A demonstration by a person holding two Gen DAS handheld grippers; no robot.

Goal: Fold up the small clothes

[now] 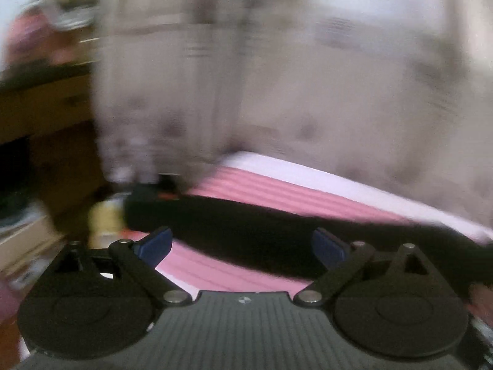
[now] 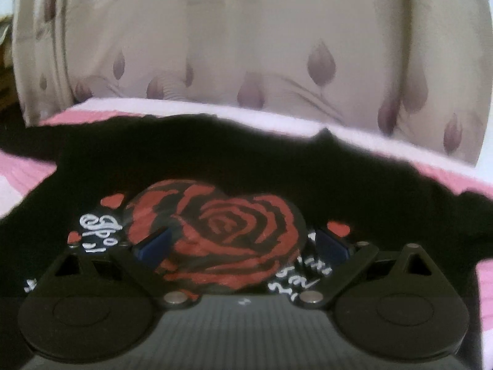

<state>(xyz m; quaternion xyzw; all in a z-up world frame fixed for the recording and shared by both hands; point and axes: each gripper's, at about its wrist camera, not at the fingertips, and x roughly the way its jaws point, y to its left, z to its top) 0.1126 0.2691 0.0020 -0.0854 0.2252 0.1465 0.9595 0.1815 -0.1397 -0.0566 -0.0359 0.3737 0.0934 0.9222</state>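
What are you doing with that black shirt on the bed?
A person is folding a small black shirt with a big red rose on it, using tongs in each hand. The shirt lies spread on a pink striped bedcover in front of a flowery curtain. The right tongs hang open just over the rose and grip nothing. The left tongs are open too, empty, near the shirt's edge, and their picture is blurry.

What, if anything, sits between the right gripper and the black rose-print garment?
Nothing visible. The right gripper hovers open directly over the black garment, its rose print showing unobstructed between the fingers.
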